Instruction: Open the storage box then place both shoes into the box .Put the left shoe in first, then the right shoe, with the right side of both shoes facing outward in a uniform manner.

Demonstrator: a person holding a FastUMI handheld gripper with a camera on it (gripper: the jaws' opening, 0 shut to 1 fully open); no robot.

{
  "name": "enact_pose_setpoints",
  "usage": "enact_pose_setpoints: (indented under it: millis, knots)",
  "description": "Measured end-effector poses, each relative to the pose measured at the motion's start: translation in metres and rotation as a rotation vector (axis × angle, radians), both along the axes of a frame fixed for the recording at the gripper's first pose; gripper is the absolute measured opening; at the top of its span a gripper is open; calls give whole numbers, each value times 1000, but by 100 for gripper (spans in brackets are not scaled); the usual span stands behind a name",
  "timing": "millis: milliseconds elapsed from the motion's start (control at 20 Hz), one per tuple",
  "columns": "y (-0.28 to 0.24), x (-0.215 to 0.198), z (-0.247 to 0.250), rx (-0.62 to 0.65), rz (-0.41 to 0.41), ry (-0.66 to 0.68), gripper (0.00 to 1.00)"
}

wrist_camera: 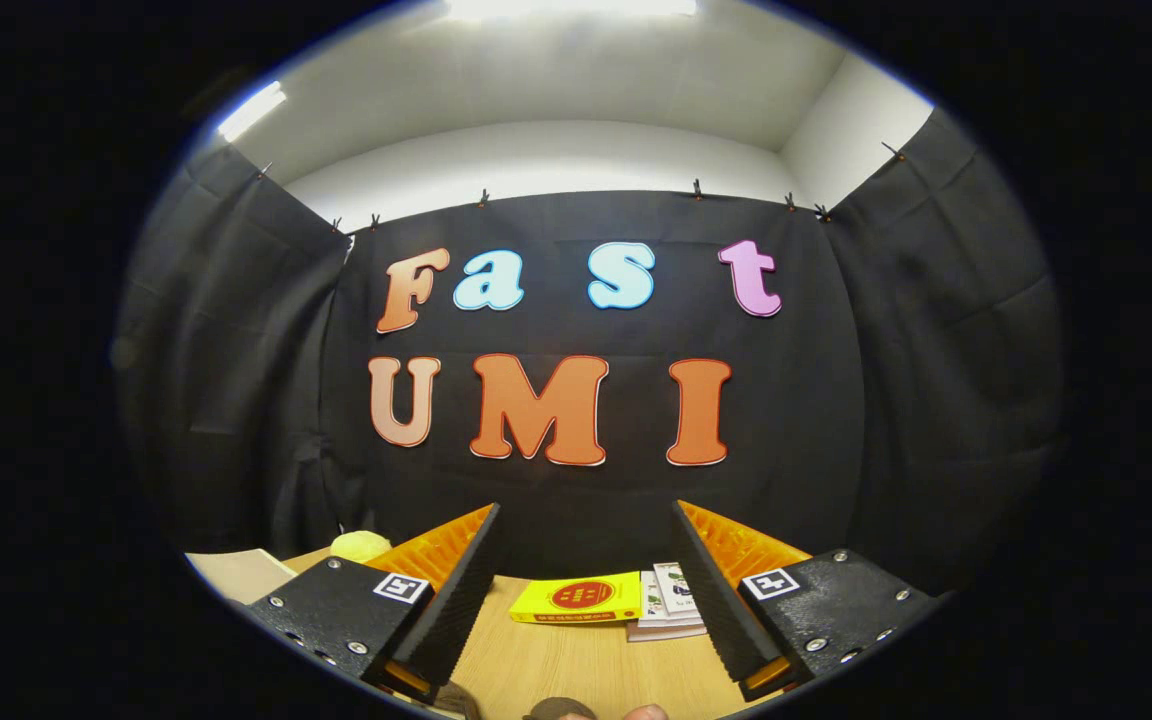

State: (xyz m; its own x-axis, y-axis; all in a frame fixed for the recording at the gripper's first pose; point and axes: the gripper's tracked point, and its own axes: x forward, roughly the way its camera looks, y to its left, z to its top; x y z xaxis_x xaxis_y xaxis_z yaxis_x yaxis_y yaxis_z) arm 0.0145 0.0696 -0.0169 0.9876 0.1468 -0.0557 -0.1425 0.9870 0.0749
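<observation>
My gripper is held up over a wooden table, pointing level at the booth's back wall. Its two fingers stand wide apart and open, with nothing between them. Just under the fingers, at the near end of the table, small brown rounded shapes peek up; too little of them shows to tell what they are.
A flat yellow box and a white booklet lie at the far side of the table, between the fingers. A pale yellow round thing and a beige flat surface sit off to the left.
</observation>
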Motion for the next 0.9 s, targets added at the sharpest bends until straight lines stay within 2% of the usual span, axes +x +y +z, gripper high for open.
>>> enact_pose_setpoints:
  millis: [250,900]
  knots:
    - [15,-1,-6,7,34,28,98]
    - [76,-3,-54,118,172,255,98]
